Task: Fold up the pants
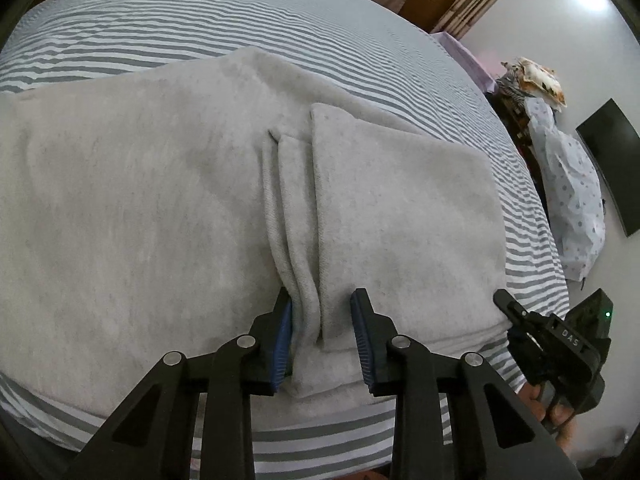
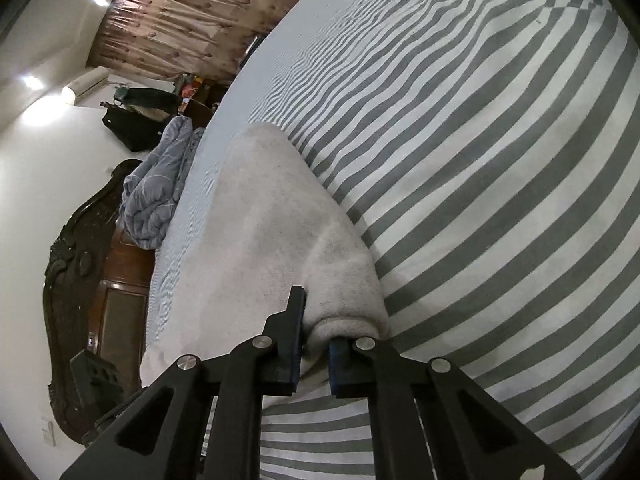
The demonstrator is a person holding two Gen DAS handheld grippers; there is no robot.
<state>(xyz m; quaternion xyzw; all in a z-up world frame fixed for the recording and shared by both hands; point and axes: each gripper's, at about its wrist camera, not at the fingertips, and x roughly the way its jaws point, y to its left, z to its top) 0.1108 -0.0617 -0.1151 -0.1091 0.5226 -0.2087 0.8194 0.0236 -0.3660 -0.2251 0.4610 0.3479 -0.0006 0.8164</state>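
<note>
Light grey fleece pants (image 1: 160, 208) lie spread across the grey-and-white striped bed (image 1: 240, 32), with one section folded over on the right (image 1: 400, 200). My left gripper (image 1: 324, 332) sits at the near edge, its blue pads closed on a bunched ridge of folds. The right gripper (image 1: 516, 312) is at the cloth's right corner, a hand beneath it. In the right wrist view the pants (image 2: 256, 216) run away from my right gripper (image 2: 316, 356), which is shut on the rolled end of the cloth; fabric drapes over and hides its right fingertip.
A dark carved wooden headboard (image 2: 68, 280) and a crumpled blue-grey quilt (image 2: 156, 196) are at the head of the bed. Beside the bed's right side stand a pile of clothes (image 1: 572, 200) and a black screen (image 1: 612, 168). The striped sheet (image 2: 500, 200) spreads bare to the right.
</note>
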